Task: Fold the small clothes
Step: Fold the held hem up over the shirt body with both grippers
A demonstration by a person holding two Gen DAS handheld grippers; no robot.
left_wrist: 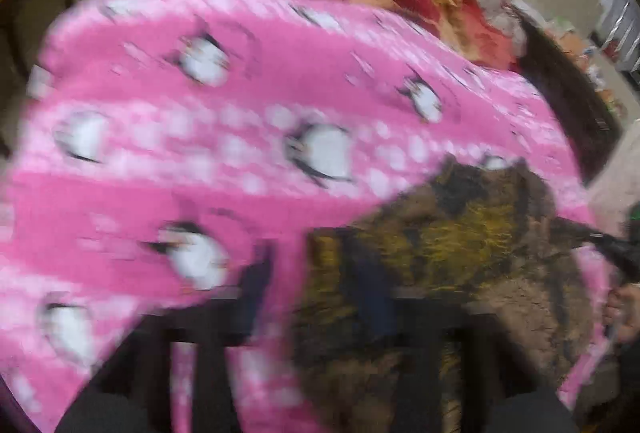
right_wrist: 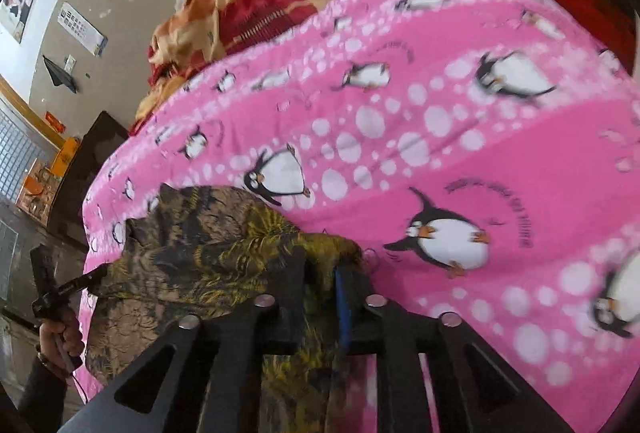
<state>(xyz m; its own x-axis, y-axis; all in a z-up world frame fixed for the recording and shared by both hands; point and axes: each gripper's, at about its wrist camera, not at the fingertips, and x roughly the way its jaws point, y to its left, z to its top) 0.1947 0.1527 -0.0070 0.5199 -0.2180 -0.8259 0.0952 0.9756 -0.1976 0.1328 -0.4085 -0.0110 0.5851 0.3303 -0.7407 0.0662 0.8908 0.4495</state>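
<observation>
The garment [right_wrist: 208, 257] is a crumpled olive, yellow and brown print, lying at the near edge of the bed on a pink penguin blanket [right_wrist: 440, 137]. The right claw [right_wrist: 322, 297] is pinching its fabric between the fingers. The right view shows the left claw [right_wrist: 94, 275] nipping the garment's far corner. The left view is blurred; the left claw [left_wrist: 320, 285] grips cloth there too. A red-and-gold quilt [right_wrist: 240, 17] is heaped behind, near grey walls.

Both my wrist cameras look close along my fingers, sharing the garment [left_wrist: 460, 233] [right_wrist: 208, 253] at the bedspread's [left_wrist: 280, 81] [right_wrist: 440, 113] edge.
</observation>
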